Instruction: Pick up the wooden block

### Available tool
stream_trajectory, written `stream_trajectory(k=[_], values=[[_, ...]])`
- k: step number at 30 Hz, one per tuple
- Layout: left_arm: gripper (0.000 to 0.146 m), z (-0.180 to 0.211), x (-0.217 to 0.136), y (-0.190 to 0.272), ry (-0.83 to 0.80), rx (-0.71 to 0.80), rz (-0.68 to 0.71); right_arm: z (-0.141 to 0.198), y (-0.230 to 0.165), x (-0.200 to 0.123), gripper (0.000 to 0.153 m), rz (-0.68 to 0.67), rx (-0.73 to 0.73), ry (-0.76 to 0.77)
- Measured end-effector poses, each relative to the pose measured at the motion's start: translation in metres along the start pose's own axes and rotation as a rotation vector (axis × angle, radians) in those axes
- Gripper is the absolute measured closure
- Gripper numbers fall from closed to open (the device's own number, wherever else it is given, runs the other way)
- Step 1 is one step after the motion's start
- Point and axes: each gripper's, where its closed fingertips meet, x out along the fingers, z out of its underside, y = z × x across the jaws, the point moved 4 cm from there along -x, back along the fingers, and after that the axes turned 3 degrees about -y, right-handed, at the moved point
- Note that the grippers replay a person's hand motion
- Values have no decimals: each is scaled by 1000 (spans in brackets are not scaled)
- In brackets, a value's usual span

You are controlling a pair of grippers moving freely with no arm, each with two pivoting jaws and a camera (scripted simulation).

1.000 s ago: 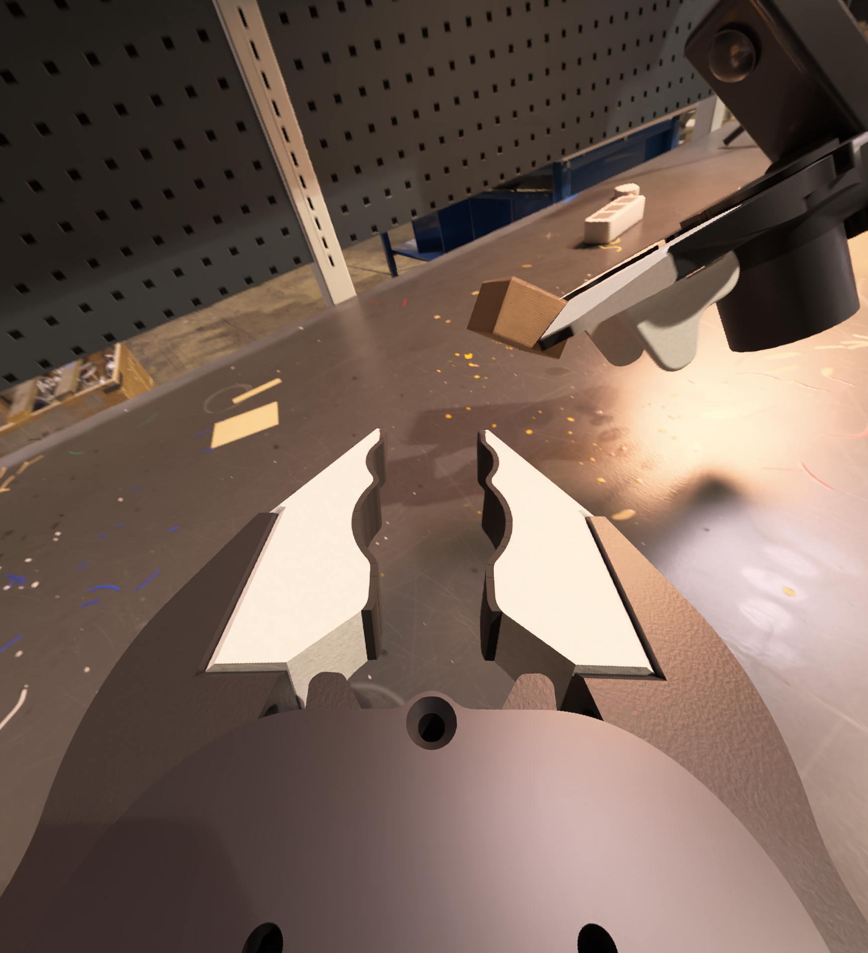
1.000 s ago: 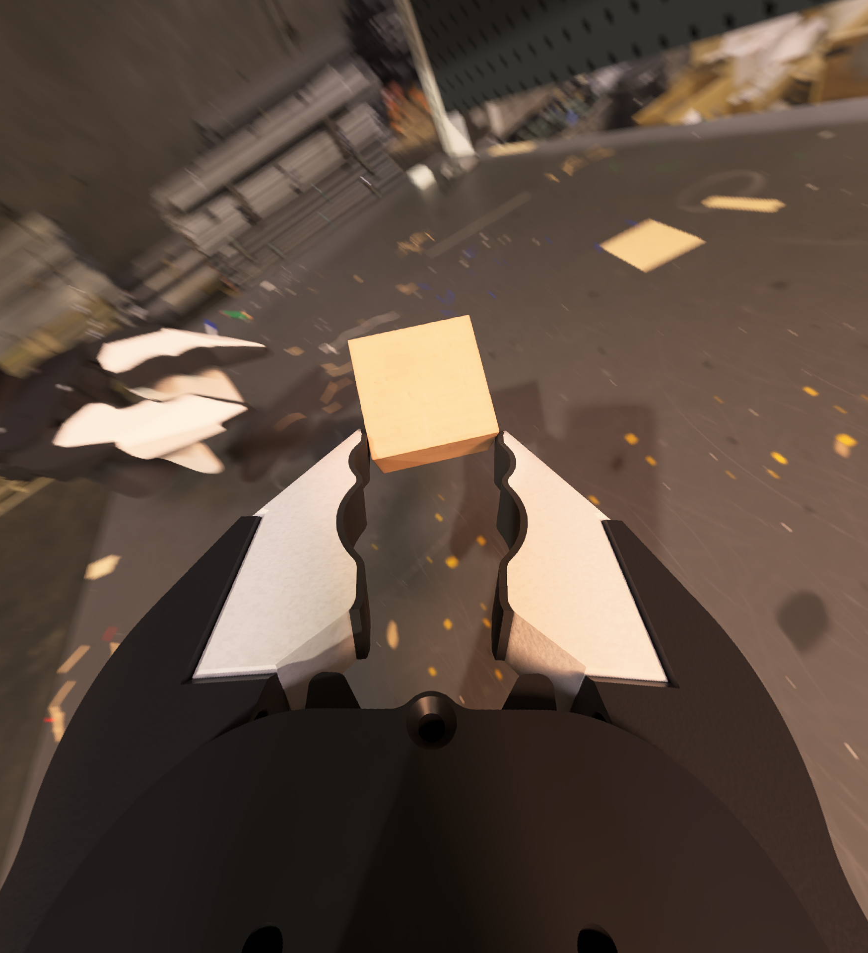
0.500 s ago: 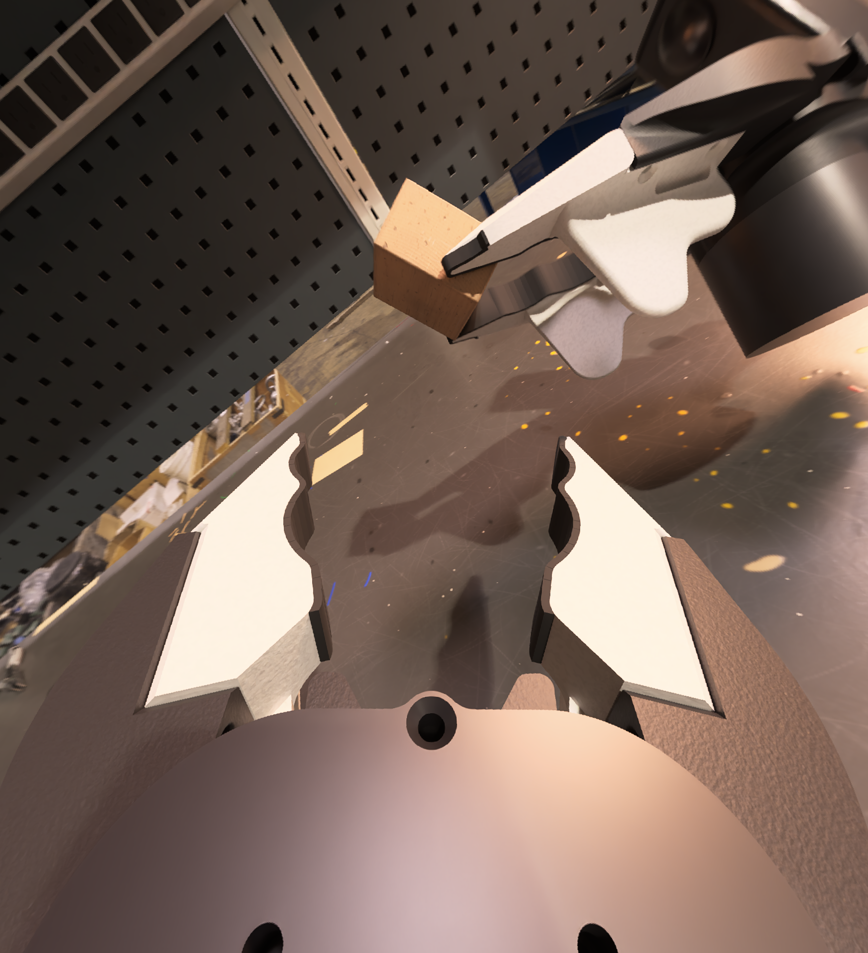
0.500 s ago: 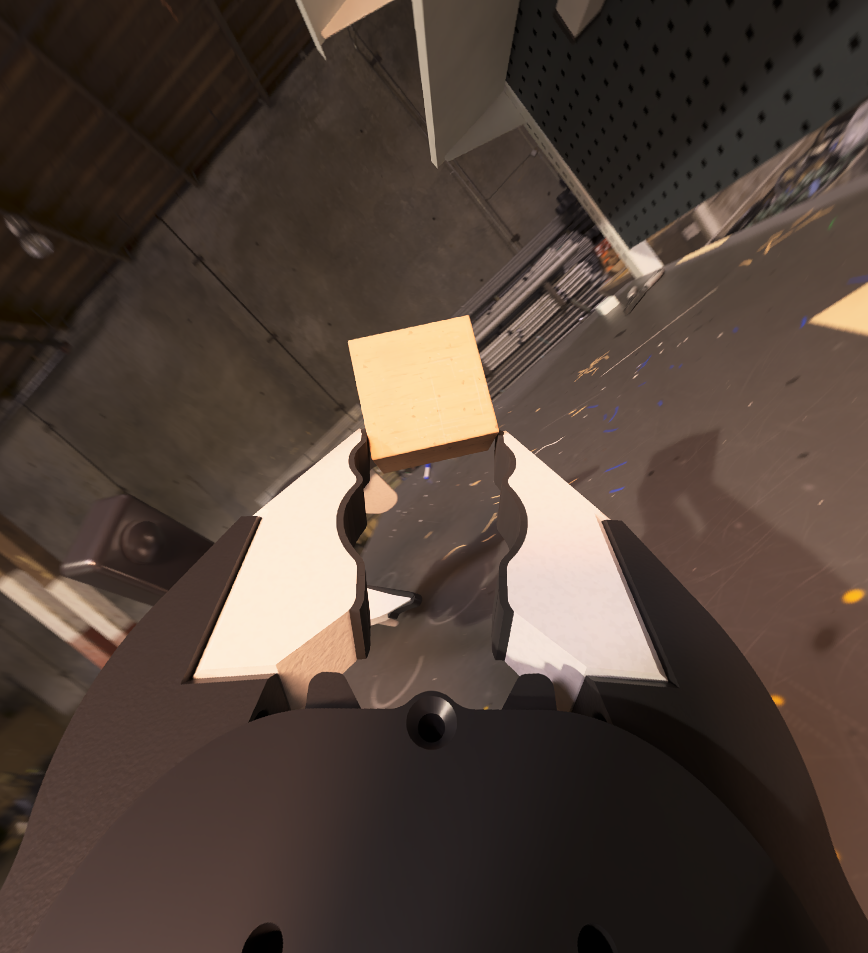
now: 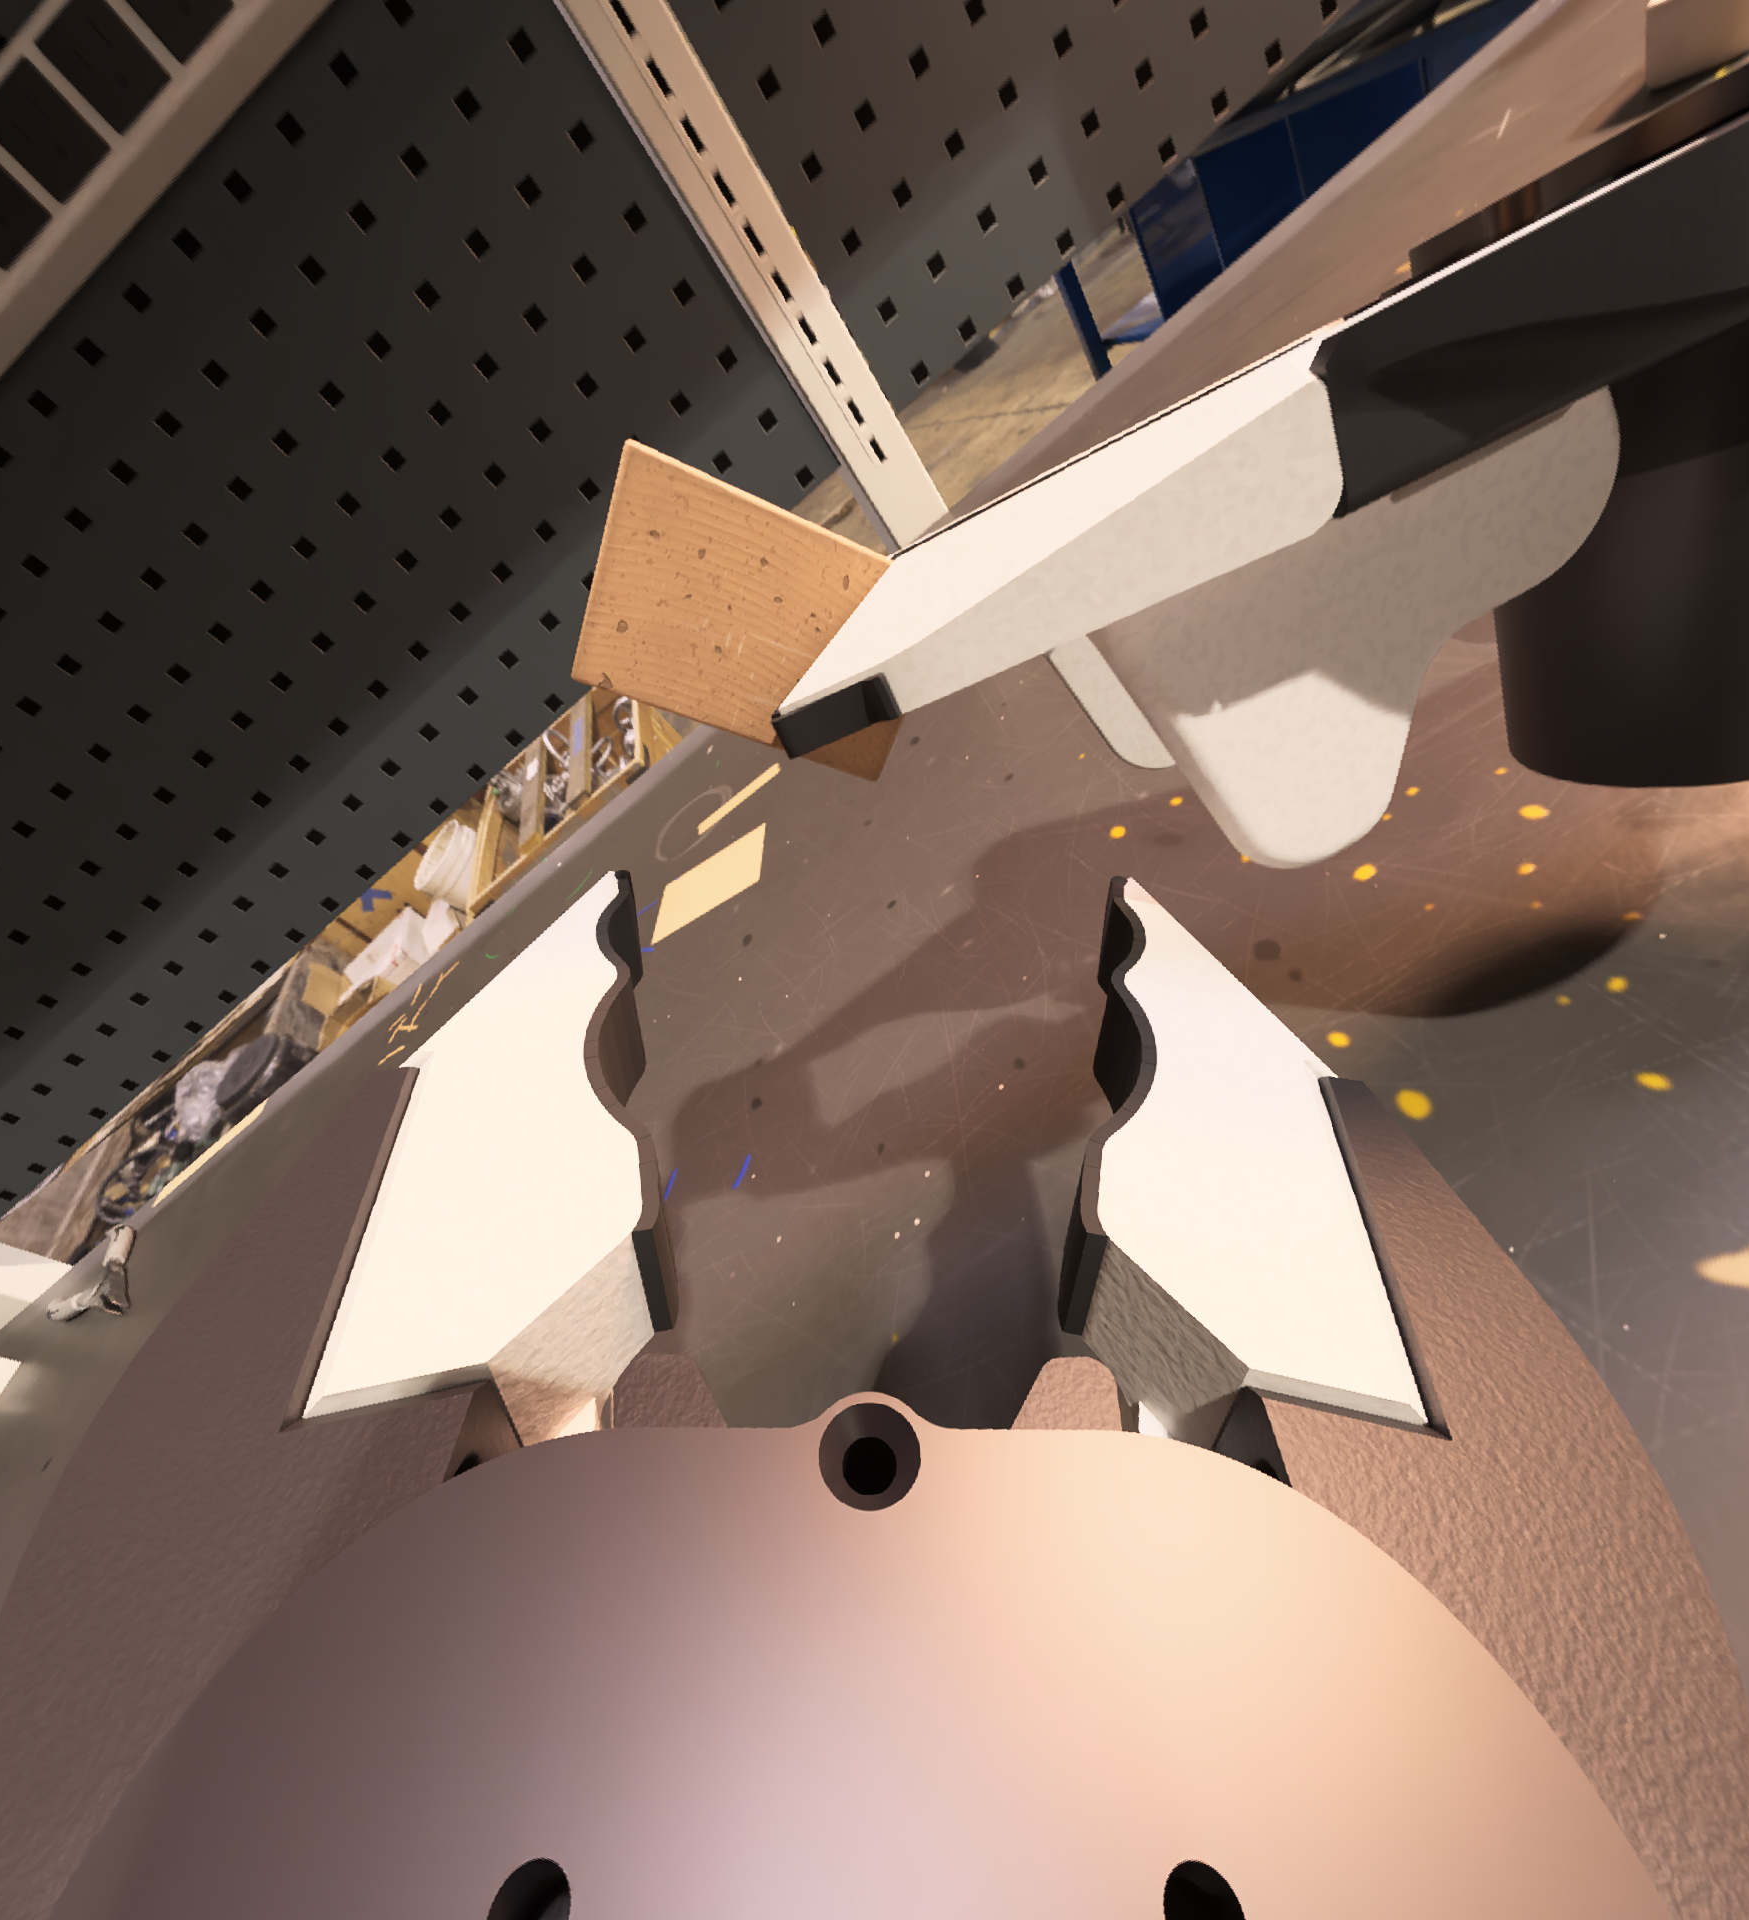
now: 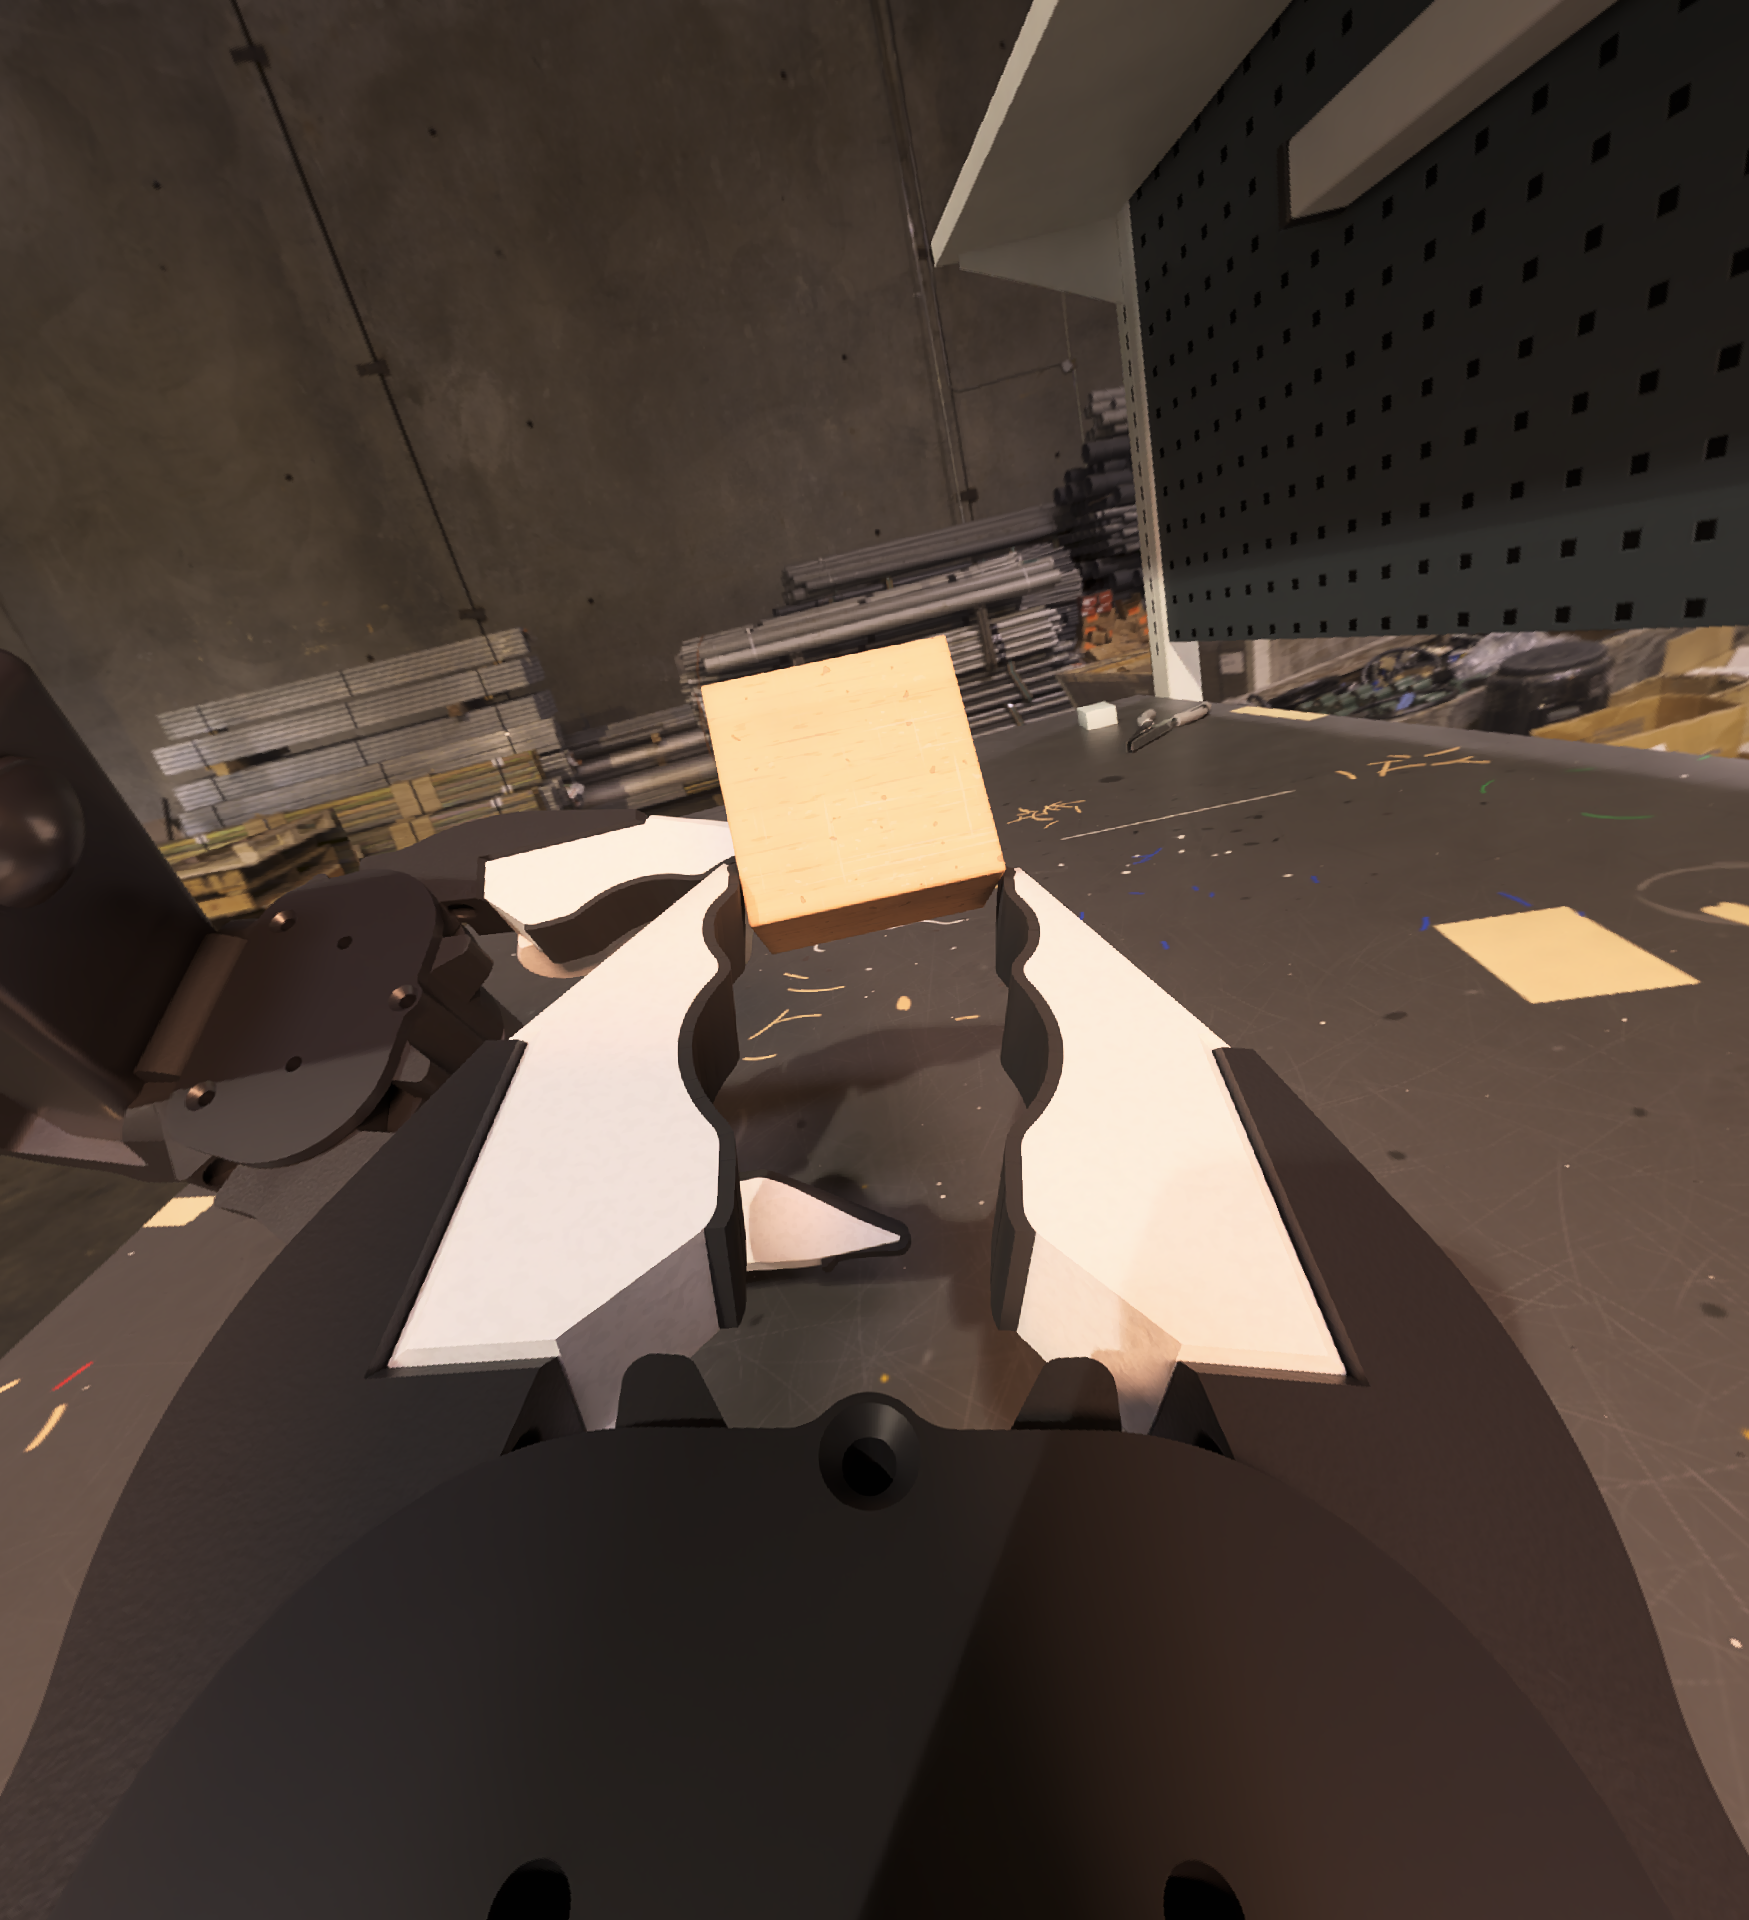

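The wooden block (image 6: 849, 790) is a light tan cube clamped between the fingertips of my right gripper (image 6: 867, 904), which holds it in the air above the dark grey workbench (image 6: 1369, 1091). In the left wrist view the block (image 5: 714, 603) hangs up ahead, pinched by the right gripper's white fingers (image 5: 1078, 561). My left gripper (image 5: 870, 904) is open and empty, below and short of the block. Its dark body (image 6: 278, 1018) and white fingers (image 6: 579, 883) show at the left of the right wrist view.
A dark pegboard (image 5: 330, 416) with a pale upright stands behind the bench and also shows in the right wrist view (image 6: 1472, 364). A tan patch (image 6: 1566, 951) lies on the paint-flecked bench top. A marker (image 6: 1166, 717) lies near the far edge. Stacked metal pipes (image 6: 901, 592) stand beyond.
The right gripper has raised the block off the bench and swung it round. The left gripper has opened wider, tilted up and come closer under the block.
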Motion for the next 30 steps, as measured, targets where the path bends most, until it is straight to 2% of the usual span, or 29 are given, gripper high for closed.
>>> stream_trajectory(k=[7,10,15,22,27,30], values=[[68,-3,1,4,57,-1,-21,-1,-2,-1,104,39,-44,25],[73,4,2,4,10,-6,-10,0,-2,0,104,69,-92,4],[71,12,-1,2,-24,15,5,2,-4,1,104,92,-150,-19],[86,22,1,-6,-57,49,-31,2,-6,-1,104,135,-202,-35],[100,25,1,-11,-72,50,-46,2,-6,-4,104,146,-191,-41],[101,26,1,-11,-70,61,-57,4,-4,-5,104,149,-162,-52]])
